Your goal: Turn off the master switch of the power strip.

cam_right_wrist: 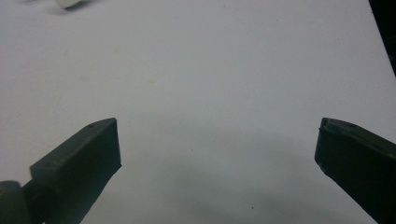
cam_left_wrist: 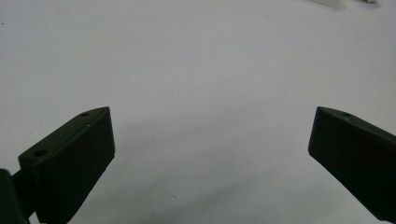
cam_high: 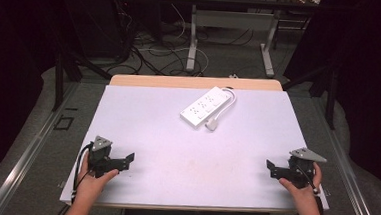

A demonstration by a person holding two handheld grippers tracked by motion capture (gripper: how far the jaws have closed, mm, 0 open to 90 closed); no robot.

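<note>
Well apart: power strip [cam_high: 207, 107], spread fingers [cam_high: 127, 158].

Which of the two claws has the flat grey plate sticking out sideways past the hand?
The right claw: its grey plate juts out toward the table's right edge. The left claw's plate sits squarely on top.

- The white rectangular plastic power strip [cam_high: 207, 107] looks smooth and a little glossy; its white cable and plug [cam_high: 212, 124] seem to be the same smooth plastic.
- The flat white table top [cam_high: 176, 151] has a matt, smooth surface with a few faint marks, and a pale wood strip [cam_high: 195, 82] lies along its far edge.
- The left black gripper [cam_high: 128, 160] and the right black gripper [cam_high: 271, 168] look like matt hard plastic; the pads [cam_left_wrist: 70, 163] are dull, with small holes.
- The grey three-cornered plate [cam_high: 308, 154] looks like matt metal.
</note>
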